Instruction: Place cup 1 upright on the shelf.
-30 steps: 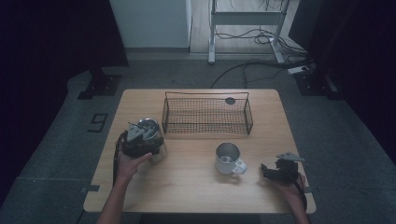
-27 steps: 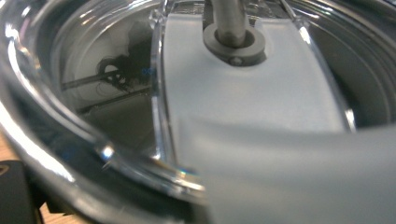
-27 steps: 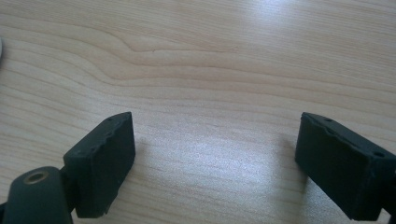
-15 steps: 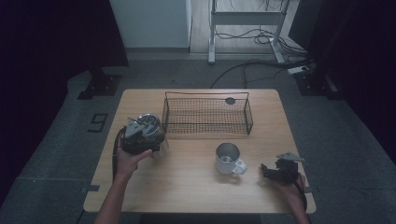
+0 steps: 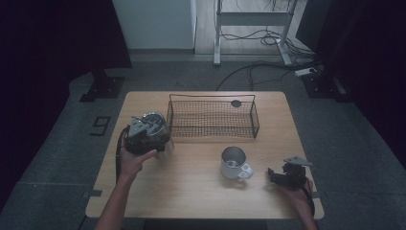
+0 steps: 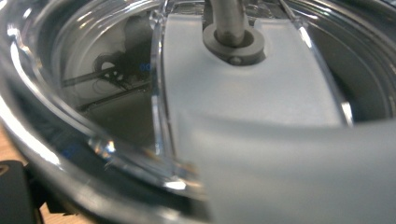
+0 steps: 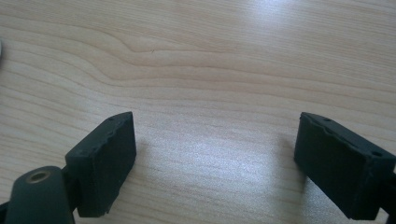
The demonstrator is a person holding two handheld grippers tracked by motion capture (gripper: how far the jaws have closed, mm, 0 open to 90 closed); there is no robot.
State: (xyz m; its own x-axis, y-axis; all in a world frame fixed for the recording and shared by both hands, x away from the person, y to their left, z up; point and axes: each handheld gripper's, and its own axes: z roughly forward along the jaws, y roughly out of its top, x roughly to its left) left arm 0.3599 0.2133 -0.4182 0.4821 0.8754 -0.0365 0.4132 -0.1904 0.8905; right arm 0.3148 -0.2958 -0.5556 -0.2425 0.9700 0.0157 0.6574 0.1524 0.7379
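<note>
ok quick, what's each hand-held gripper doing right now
left hand-held gripper: closed on the clear lidded jar, held beside the wire basket
right hand-held gripper: open, nothing between the jaws

clear jar [image 5: 154, 129], black basket [image 5: 213, 117], pale wood table [image 5: 191, 191].

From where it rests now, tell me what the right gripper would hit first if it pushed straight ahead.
Most likely the mug. In the high view the right gripper points left across the table toward it, jaws open with bare wood between them. Depth is unclear; it might pass just on the near side of the mug's handle.
</note>
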